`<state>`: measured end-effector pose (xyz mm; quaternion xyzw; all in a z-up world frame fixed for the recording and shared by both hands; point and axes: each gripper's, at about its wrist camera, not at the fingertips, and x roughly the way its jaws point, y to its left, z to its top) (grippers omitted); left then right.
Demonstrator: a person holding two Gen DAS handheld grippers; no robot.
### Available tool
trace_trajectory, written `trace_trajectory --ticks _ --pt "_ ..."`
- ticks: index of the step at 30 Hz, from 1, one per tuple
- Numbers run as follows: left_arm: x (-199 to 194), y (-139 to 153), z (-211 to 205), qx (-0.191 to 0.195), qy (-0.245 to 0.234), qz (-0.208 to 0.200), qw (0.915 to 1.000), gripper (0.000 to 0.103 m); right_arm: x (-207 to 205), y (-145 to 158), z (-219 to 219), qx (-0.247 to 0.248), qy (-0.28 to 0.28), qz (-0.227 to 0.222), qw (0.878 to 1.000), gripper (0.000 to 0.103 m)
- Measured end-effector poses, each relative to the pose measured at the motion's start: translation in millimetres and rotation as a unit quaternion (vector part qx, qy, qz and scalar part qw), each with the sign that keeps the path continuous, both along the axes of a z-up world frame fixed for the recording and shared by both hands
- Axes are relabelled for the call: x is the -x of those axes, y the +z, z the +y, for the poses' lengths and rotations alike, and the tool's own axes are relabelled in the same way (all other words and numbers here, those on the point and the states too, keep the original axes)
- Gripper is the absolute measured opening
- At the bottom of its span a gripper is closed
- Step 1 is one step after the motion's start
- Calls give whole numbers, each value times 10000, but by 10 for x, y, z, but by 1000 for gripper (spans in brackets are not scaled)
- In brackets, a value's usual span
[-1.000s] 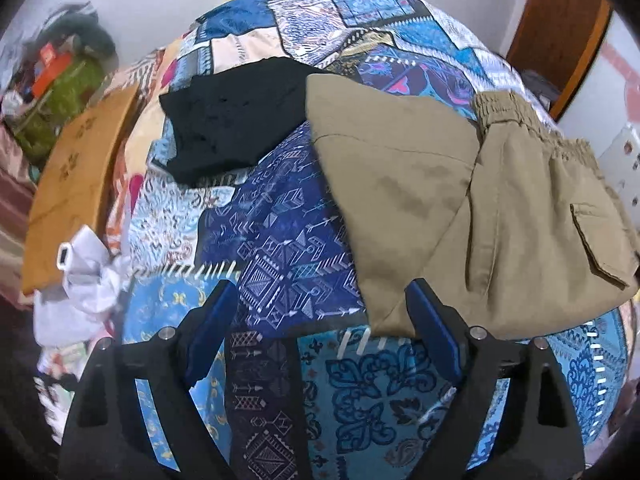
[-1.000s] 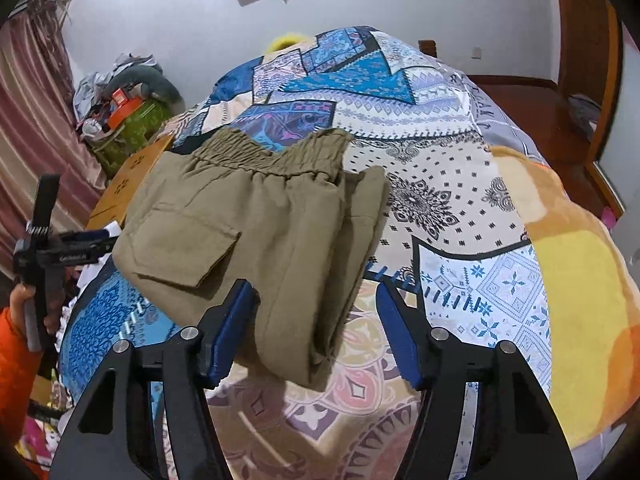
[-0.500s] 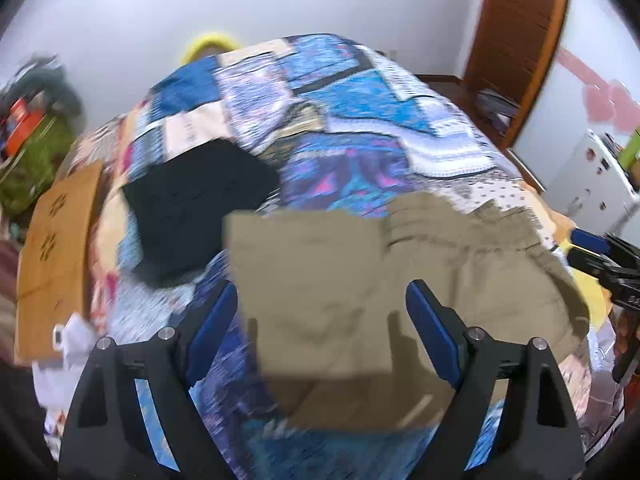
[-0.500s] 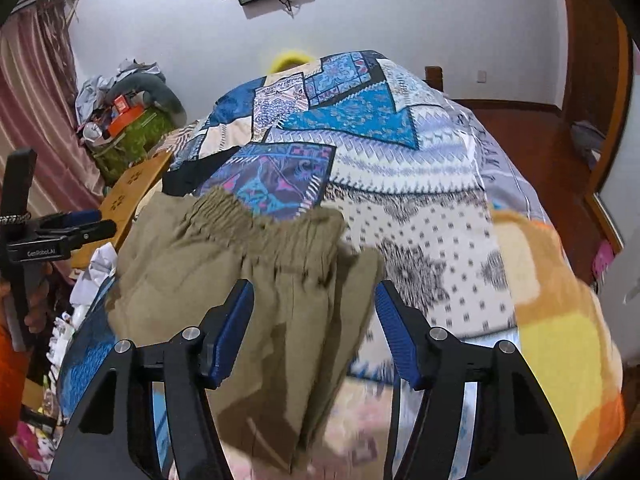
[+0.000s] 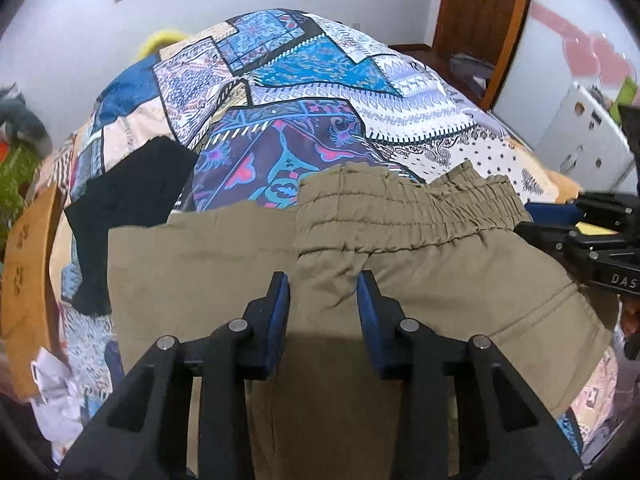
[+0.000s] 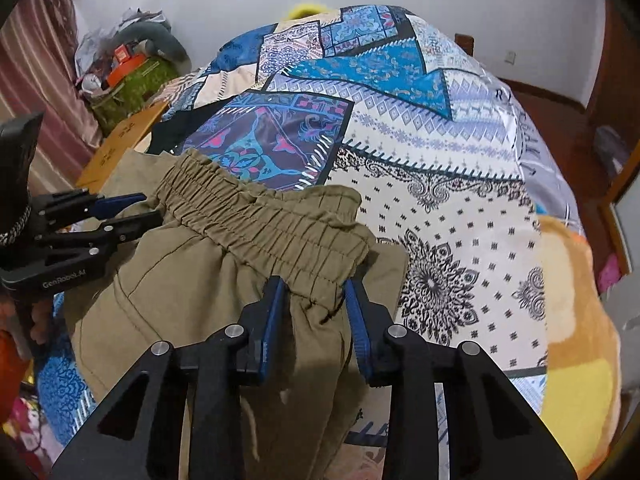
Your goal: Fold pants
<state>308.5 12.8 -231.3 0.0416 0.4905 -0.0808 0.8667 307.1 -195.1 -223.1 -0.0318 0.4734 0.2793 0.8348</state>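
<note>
The left gripper (image 5: pixel 323 280), black with blue pads, has its jaws drawn in around a pinch of the olive-khaki cotton pants (image 5: pixel 400 280) just below the gathered elastic waistband (image 5: pixel 404 212); the cloth bunches between the pads, so it looks clenched on the fabric. The right gripper (image 6: pixel 314 286), of the same make, is likewise closed on the pants, biting right at the lower seam of the waistband near its other end. Holding both ends of the waist this way probably lets the person carry the garment as one flat panel, so that the next fold lands square rather than skewed.

The pants lie half folded on the bed, one plain panel spread out to the left of the waistband in the left wrist view, the rest hanging toward the cameras. Under them is the patchwork bedspread (image 5: pixel 320 64) in blues, whites and purples, a broad soft surface to lay the fold upon. A black garment (image 5: pixel 120 196) rests on the spread just beyond the pants' left edge, apart from the work.
</note>
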Motion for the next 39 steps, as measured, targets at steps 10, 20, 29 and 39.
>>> trace_trajectory --ticks 10,20,29,39 --pt "302 367 540 -28 425 -435 9981 52 228 290 -131 62 -127 -372 9992 44" --pt "425 129 1104 516 968 -2 9940 73 395 278 -253 -209 -403 -312 9985 81" --pt "266 -230 1181 1597 1058 713 9789 76 276 -136 -322 -811 -647 711 9921 81" --pt "148 -184 1014 1610 864 466 9821 57 216 -201 -291 -1217 -461 860 9878 65"
